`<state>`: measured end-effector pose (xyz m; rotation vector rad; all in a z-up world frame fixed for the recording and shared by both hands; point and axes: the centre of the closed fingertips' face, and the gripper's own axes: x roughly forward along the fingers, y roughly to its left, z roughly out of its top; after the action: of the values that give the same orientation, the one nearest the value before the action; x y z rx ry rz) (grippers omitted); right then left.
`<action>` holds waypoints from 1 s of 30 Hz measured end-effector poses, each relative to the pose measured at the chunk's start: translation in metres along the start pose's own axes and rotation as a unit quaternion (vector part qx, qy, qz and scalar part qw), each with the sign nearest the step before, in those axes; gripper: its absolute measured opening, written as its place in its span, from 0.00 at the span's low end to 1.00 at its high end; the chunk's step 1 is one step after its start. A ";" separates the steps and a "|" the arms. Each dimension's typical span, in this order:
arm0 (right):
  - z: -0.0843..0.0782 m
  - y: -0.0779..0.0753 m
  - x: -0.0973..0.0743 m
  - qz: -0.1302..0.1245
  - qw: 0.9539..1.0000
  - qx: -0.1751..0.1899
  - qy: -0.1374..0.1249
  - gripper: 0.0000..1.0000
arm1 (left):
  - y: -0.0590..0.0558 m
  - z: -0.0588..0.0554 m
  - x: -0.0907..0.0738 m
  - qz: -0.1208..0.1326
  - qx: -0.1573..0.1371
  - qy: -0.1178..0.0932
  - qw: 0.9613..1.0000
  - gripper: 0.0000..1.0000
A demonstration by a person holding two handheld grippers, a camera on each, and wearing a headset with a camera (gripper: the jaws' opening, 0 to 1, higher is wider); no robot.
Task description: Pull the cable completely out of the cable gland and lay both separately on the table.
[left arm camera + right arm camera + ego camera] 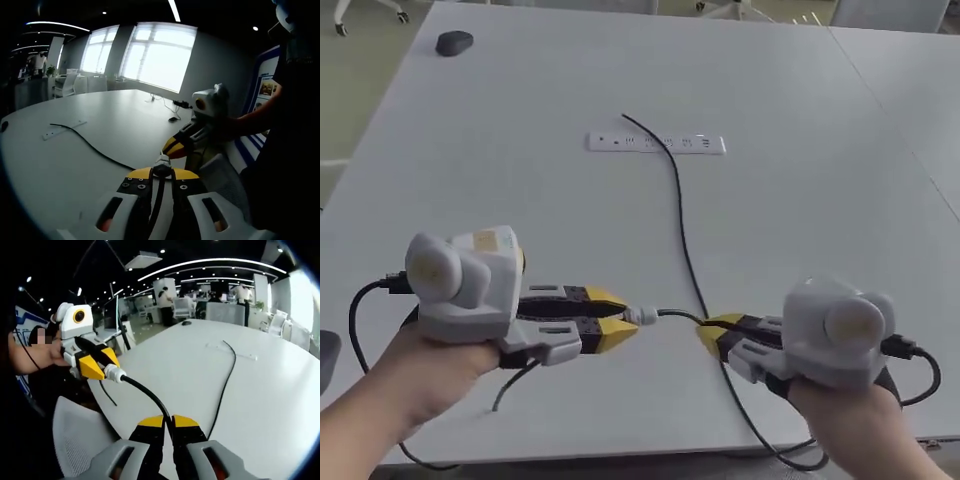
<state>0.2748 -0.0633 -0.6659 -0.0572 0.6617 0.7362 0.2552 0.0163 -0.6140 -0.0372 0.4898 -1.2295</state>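
The small white cable gland [643,316] hangs just above the white table [520,160], with my left gripper [620,320] shut on it. A black cable [682,232] comes out of the gland's right end and runs a short way to my right gripper [715,331], which is shut on it. From there the cable trails far across the table. In the left gripper view the gland [161,164] sits between the yellow fingertips. The right gripper view has its jaws [167,419] pinching the cable [150,394], with the gland [114,373] ahead. A short cable tail [512,385] shows under the left gripper.
A white power strip [656,143] lies mid-table under the cable's far end. A dark mouse-like object [454,43] sits at the far left corner. A grey office chair [75,440] stands below the table's near edge.
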 end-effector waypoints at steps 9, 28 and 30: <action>-0.013 -0.028 -0.001 -0.044 0.995 0.092 -0.004 0.00 | 0.000 -0.001 0.003 0.001 0.002 -0.002 1.000 0.14; -0.019 -0.046 0.002 -0.084 0.991 0.105 -0.005 0.03 | 0.002 -0.004 0.005 0.005 -0.001 0.007 1.000 0.14; -0.017 -0.046 -0.001 -0.085 0.992 0.094 -0.006 0.03 | 0.003 -0.003 0.005 0.007 -0.001 0.005 1.000 0.14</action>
<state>0.2944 -0.1031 -0.6868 0.0634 0.7029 0.5086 0.2578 0.0133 -0.6189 -0.0297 0.4985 -1.2169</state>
